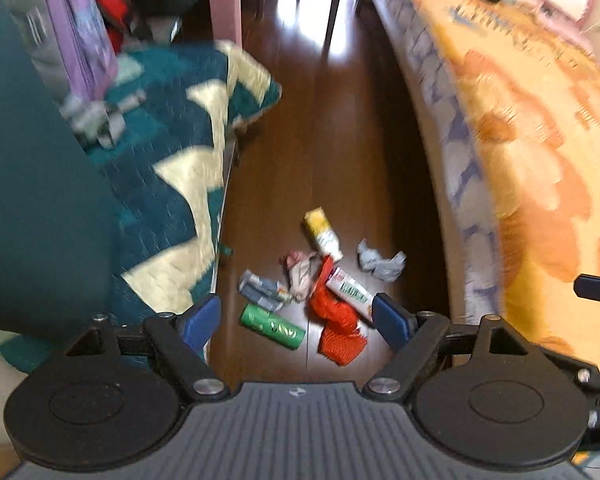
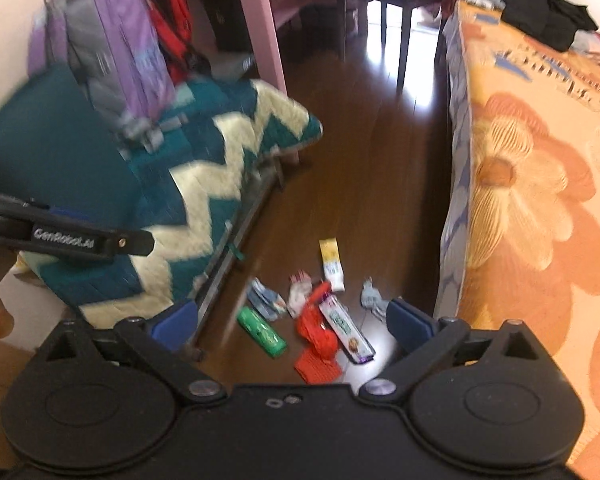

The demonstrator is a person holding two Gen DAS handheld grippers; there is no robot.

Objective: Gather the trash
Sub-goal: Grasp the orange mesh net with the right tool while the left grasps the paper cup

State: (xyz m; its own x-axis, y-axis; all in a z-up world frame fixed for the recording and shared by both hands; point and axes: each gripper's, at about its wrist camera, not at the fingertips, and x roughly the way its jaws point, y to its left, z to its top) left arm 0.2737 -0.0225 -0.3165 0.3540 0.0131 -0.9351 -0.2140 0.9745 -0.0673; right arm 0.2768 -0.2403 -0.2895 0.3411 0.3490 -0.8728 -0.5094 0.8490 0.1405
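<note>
A heap of trash lies on the dark wooden floor between two beds. It holds a green wrapper [image 1: 273, 326] [image 2: 261, 332], a red net bag [image 1: 336, 324] [image 2: 316, 340], a white and green packet [image 1: 350, 292] [image 2: 346, 330], a yellow and white tube [image 1: 323, 233] [image 2: 331, 265], a grey-blue wrapper [image 1: 262, 290] [image 2: 265, 299], a crumpled pinkish paper [image 1: 300, 272] [image 2: 300, 292] and a crumpled grey paper [image 1: 381, 262] [image 2: 372, 296]. My left gripper [image 1: 298, 322] is open and empty, high above the heap. My right gripper [image 2: 290, 320] is open and empty, also above it.
A bed with a teal and cream zigzag blanket [image 1: 180, 168] [image 2: 204, 184] stands left of the floor strip. A bed with an orange flower sheet [image 1: 540, 152] [image 2: 540, 200] stands on the right. A purple backpack [image 2: 112, 52] lies on the left bed. Chair legs [image 2: 404, 40] and a pink post [image 2: 266, 24] stand farther off.
</note>
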